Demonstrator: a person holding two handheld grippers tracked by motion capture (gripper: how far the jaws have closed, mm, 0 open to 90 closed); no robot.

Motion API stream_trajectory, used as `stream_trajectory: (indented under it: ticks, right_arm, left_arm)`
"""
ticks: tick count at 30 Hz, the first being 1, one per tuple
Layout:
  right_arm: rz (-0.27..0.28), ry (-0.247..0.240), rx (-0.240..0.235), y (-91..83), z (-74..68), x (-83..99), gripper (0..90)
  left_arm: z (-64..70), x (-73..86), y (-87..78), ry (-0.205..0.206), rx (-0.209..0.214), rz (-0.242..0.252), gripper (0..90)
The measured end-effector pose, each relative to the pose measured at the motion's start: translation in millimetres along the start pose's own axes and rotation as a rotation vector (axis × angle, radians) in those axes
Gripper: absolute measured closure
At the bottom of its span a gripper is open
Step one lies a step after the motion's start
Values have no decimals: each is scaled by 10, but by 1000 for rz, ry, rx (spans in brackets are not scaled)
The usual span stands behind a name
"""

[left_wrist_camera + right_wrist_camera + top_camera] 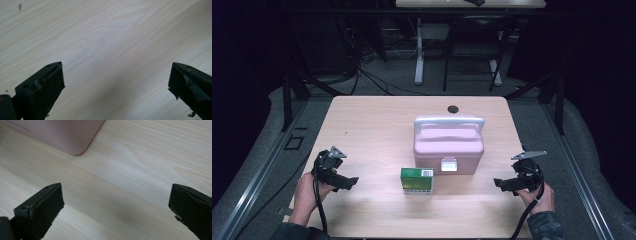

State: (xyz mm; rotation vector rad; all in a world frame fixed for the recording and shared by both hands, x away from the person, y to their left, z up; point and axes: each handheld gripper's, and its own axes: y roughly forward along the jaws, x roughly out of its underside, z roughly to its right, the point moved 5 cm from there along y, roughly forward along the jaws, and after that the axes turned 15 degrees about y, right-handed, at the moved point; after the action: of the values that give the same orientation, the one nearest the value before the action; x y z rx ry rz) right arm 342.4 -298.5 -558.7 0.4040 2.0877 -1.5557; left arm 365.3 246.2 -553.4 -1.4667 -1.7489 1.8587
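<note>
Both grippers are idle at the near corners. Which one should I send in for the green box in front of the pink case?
Left, by a small margin. The green box sits slightly nearer the left gripper than the right gripper. Both have open, empty jaws, and the pink case is closer to the right gripper's path.

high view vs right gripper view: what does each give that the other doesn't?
High view alone: the green carton in front of the pink box, the box's lid, handle and white latch, both hands, the left gripper. Right gripper view alone: a close look between the right gripper jaws, wide apart over bare wood, nothing held. Shared: the pink box and the wooden table.
</note>
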Motion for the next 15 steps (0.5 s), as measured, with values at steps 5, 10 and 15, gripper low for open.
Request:
stream_trajectory:
  ticks: [5,10,15]
  right_arm:
    - [-1,-4,-2,-3,-4,6,0]
    - [3,6,-10,-13,1,11,0]
    - [-3,-1,-10,-4,-6,11,0]
  left_arm:
    - [32,-74,-68,14,40,12,4]
    - [77,-165,-84,54,83,11,4]
    - [102,-256,-136,91,113,10,2]
